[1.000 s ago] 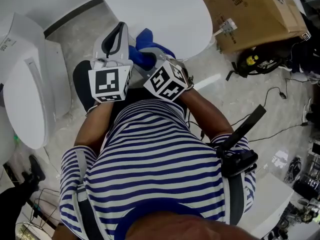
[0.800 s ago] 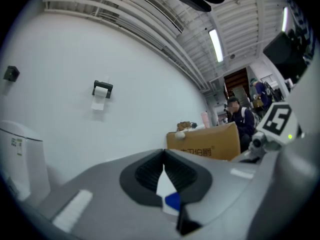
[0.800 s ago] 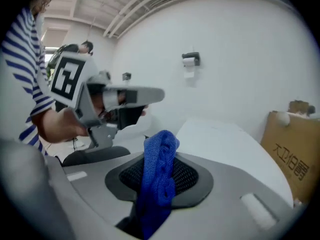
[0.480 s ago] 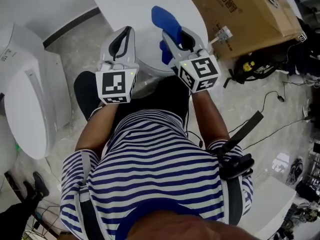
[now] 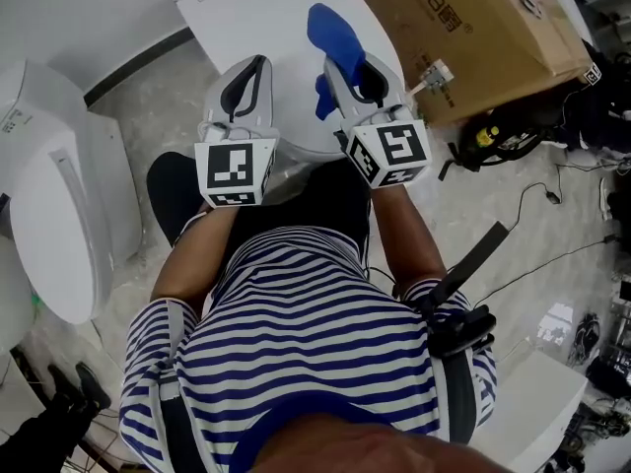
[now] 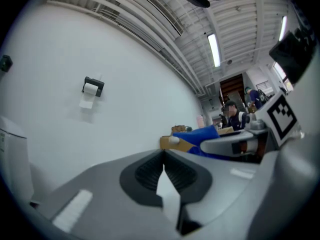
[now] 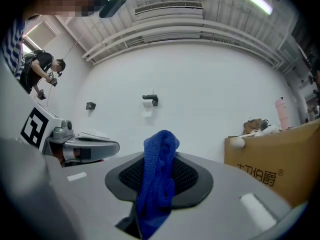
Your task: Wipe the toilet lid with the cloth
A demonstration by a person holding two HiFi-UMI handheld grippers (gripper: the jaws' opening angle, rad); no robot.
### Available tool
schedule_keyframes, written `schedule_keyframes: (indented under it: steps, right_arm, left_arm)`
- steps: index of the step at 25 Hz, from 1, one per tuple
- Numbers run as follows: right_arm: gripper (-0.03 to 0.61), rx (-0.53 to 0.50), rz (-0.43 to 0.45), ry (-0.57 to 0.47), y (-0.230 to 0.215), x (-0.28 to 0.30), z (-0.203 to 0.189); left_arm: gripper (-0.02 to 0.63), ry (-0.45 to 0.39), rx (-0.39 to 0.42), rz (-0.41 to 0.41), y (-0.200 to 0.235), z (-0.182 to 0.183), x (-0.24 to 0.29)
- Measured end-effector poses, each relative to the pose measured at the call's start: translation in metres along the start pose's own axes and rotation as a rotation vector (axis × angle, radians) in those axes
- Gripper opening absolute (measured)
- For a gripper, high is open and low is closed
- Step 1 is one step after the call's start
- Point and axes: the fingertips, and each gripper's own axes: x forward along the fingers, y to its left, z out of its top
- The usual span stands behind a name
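The white toilet lid (image 5: pixel 266 13) lies closed at the top of the head view. Over its near edge my right gripper (image 5: pixel 347 67) is shut on a blue cloth (image 5: pixel 330 33), which sticks up out of the jaws. In the right gripper view the cloth (image 7: pixel 159 184) hangs bunched between the black pads of that gripper (image 7: pixel 160 159). Just to its left, my left gripper (image 5: pixel 244 82) is shut with nothing in it; its pads meet at the tips (image 6: pixel 163 154). Both grippers point up at the wall.
A second white toilet (image 5: pixel 59 195) stands at the left. A cardboard box (image 5: pixel 473 28) sits right of the lid, with cables and gear (image 5: pixel 513 126) on the floor beside it. A paper holder (image 7: pixel 149 100) hangs on the wall ahead.
The two grippers have moved apart and forward over the lid. The right one carried the cloth up and to the right. Little has moved in the last half second.
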Motion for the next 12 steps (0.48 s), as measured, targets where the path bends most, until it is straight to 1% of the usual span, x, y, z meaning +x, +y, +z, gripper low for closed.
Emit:
schedule_keyframes:
  steps: [12]
  right_arm:
    - [0.120,0.013,-0.018,-0.022,-0.0042,-0.0033,0.0004]
  left_arm:
    - [0.003,0.009,-0.001,0.016,0.0057,-0.0027,-0.0001]
